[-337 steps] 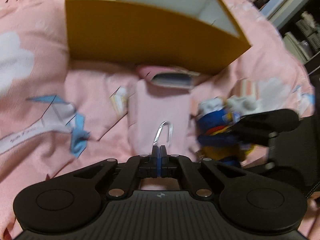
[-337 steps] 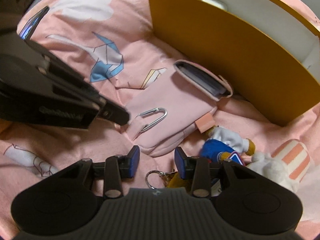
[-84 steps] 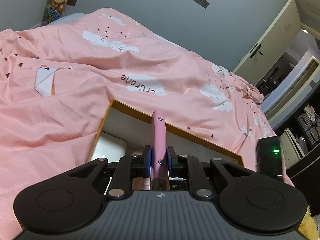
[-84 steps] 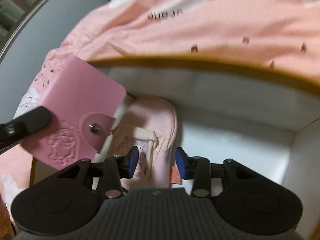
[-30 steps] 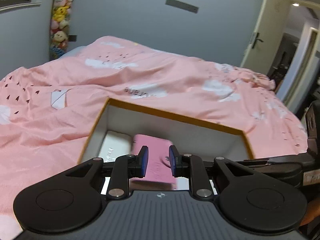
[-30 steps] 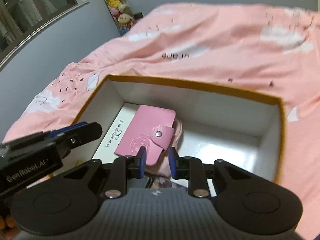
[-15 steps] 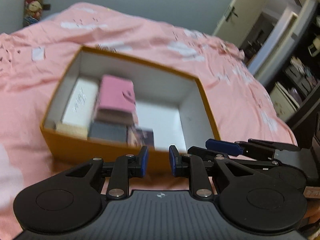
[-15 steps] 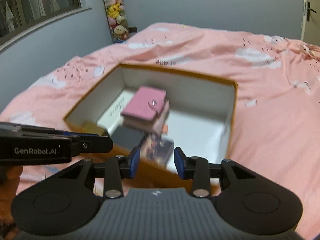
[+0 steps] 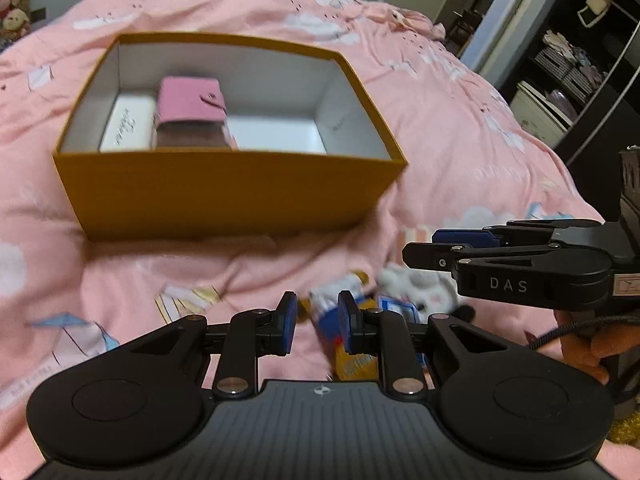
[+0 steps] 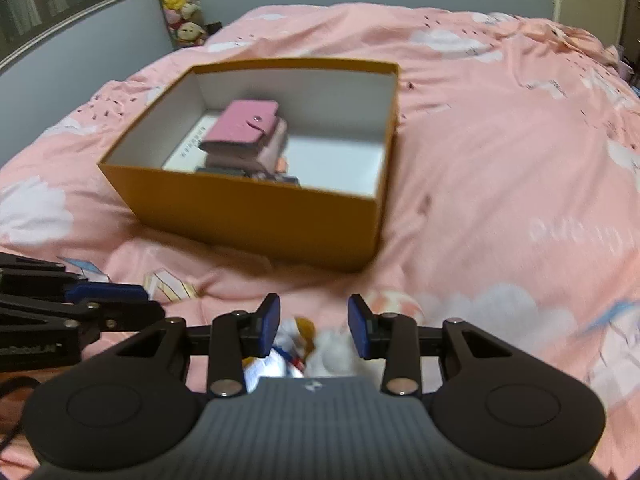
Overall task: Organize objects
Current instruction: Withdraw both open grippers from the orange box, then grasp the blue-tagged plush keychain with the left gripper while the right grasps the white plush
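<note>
An orange box stands on the pink bed. Inside it a pink snap wallet tops a stack of pouches, beside a white card. On the bedspread in front of the box lie a blurred duck plush in blue and a white plush. My left gripper hovers over the duck plush, its jaws a narrow gap apart with nothing held. To its right, my right gripper stands open above both plushes, gripping nothing.
The bedspread is rumpled, with cloud prints. A peach-striped soft thing lies behind the plushes. Dark shelves stand beyond the bed's right side, and stuffed toys hang by the far wall. A hand holds the right gripper.
Both grippers drew back from over the box toward the near side of the bed and tipped down; the plushes came into view. The right jaws spread wider.
</note>
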A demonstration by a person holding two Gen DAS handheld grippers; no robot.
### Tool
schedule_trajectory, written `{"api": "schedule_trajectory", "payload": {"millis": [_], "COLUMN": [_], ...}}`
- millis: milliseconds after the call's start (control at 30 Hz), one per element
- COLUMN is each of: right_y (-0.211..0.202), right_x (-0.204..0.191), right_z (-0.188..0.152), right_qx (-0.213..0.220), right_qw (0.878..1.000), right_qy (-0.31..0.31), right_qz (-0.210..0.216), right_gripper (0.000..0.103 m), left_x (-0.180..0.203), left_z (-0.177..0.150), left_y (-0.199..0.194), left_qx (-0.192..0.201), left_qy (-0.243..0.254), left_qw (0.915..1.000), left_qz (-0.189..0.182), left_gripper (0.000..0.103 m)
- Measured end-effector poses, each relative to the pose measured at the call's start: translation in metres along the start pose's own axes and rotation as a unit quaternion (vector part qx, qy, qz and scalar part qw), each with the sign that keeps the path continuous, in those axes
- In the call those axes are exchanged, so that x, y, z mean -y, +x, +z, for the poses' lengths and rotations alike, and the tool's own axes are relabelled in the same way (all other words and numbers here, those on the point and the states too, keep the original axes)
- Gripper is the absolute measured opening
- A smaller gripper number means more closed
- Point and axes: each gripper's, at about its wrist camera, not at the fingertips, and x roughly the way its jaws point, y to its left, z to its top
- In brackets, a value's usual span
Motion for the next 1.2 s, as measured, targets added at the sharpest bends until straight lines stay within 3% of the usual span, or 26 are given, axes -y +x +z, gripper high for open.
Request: {"api": "schedule_trajectory", "payload": {"millis": [267, 467, 633, 767, 1200], "right_y": [-0.019, -0.023, -0.016, -0.015, 0.007], "right_x": [0.014, 0.026, 0.027, 0.026, 0.04], "right_z": [-0.021, -0.04, -0.047, -0.047, -0.04], "right_qx": [0.002, -0.024, -0.04, -0.039, -0.062], "right_qw": [0.999, 0.998, 0.997, 0.997, 0.996], "right_qy": [0.029, 0.056, 0.067, 0.059, 0.067], "right_qz": [-0.025, -0.021, 0.001, -0.012, 0.0], "right_gripper": [0.04, 0.04, 0.04, 0.04, 0.058], "left_x": [0.001, 0.011, 0.016, 0.019, 0.046], "left_z": [-0.014, -0.016, -0.016, -0.014, -0.008], "left_y": [-0.001, 0.01, 0.021, 0.034, 0.077], "left_qx": [-0.025, -0.049, -0.067, -0.088, -0.132], "left_qy": [-0.021, -0.011, -0.014, -0.015, 0.058], "left_qw": [0.997, 0.9943, 0.9939, 0.9927, 0.9895], "left_qz": [-0.07, -0.094, -0.086, -0.081, -0.009], "left_gripper": [0.039, 0.05, 0.053, 0.057, 0.064]}}
